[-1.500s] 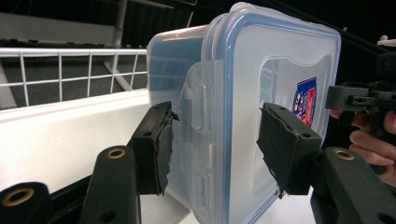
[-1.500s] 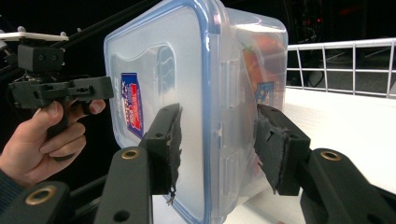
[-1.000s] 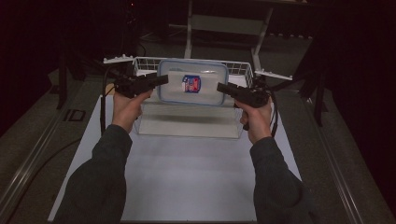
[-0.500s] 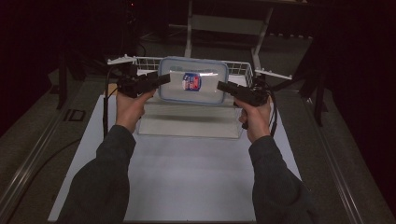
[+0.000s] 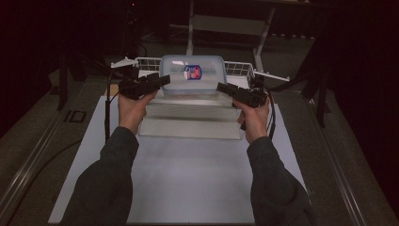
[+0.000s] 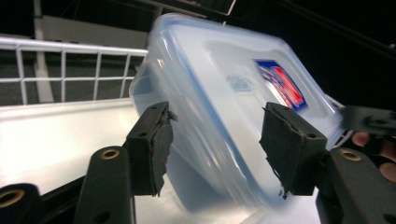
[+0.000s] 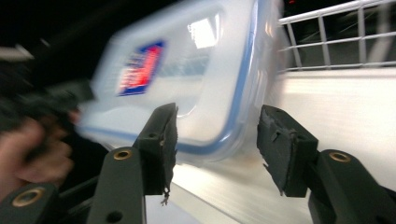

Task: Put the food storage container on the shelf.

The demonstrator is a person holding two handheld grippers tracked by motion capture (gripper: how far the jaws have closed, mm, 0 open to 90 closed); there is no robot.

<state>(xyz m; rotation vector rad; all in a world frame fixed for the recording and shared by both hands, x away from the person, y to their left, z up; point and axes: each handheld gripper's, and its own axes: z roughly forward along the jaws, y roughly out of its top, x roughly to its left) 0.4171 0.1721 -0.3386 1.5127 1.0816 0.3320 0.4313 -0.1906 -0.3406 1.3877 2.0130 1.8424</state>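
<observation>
White table (image 5: 179,188) — container (image 5: 192,75) between open fingers (image 6: 149,144)

From here I count one clear plastic container (image 5: 192,75) with one blue-rimmed lid and one red and blue label (image 5: 192,72). There is one white wire basket (image 5: 235,68), one metal tray (image 5: 190,120) and one white sheet (image 5: 183,179) on one tabletop (image 5: 42,141). Two hand-held grippers: the left gripper (image 5: 160,80), the right gripper (image 5: 221,87).
</observation>
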